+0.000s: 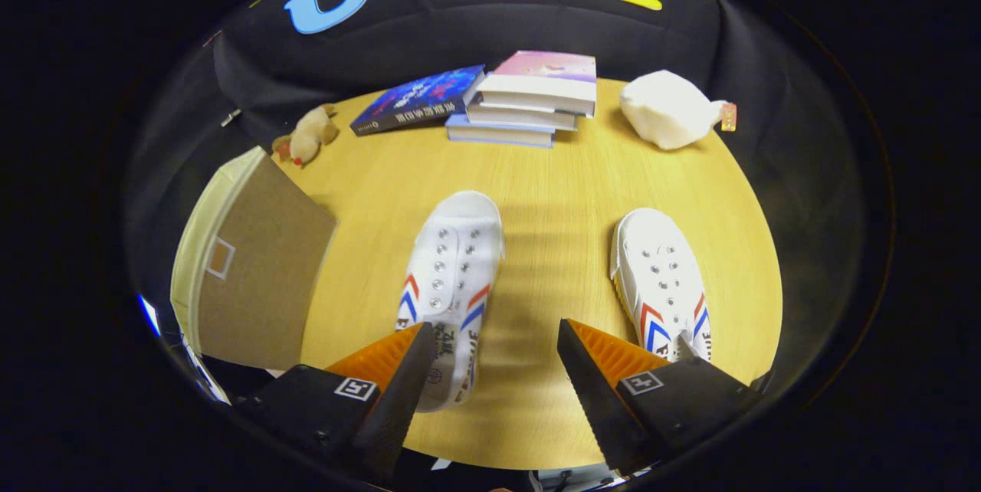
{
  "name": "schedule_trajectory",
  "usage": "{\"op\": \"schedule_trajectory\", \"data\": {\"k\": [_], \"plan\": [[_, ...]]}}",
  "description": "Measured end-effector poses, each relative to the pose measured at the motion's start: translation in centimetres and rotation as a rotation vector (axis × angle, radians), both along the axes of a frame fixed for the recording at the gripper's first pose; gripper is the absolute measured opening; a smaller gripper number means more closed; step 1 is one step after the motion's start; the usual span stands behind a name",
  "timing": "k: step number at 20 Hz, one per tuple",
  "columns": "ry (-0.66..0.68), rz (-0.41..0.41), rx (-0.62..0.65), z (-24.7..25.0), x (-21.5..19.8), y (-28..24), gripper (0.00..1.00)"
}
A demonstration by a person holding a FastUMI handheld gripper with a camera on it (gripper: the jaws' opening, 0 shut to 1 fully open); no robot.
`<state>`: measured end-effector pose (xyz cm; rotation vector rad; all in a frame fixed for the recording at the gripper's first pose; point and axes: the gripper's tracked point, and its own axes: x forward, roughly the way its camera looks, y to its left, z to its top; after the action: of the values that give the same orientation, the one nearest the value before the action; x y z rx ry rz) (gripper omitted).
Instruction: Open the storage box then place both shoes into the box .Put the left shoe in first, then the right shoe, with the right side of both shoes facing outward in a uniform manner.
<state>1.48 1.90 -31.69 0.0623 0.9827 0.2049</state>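
The gripper hangs over the tabletop with its jaws spread wide and gripping nothing. The left shoe lies just ahead of the jaws, its heel beside one finger. The right shoe sits apart from the left shoe. The storage box, lid shut, stands on the left shoe's other side. Books lie beyond the left shoe.

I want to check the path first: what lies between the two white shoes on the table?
In the gripper view, only bare wooden table lies between the left shoe and the right shoe. The open gripper hovers above that gap.
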Motion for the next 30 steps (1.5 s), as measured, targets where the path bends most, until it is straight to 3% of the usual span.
{"op": "schedule_trajectory", "data": {"k": [5, 7, 8, 10, 13, 16, 24, 30], "plan": [[0.048, 0.018, -0.013, -3.1, 1.7, 0.9, 0.98], [0.096, 0.028, 0.027, -4.1, 1.4, 2.3, 0.89], [0.110, 0.020, 0.053, -3.8, 1.3, 2.9, 0.69], [0.127, 0.011, 0.070, -3.9, 1.3, 3.6, 0.42], [0.124, -0.011, 0.053, -4.0, 1.3, 3.6, 0.25], [0.099, -0.109, 0.087, -3.5, 1.4, 3.1, 0.06], [0.059, -0.251, 0.138, 1.4, 0.3, 5.2, 0.05], [-0.111, -0.299, 0.241, 13.0, -0.3, 7.7, 0.05]]}}
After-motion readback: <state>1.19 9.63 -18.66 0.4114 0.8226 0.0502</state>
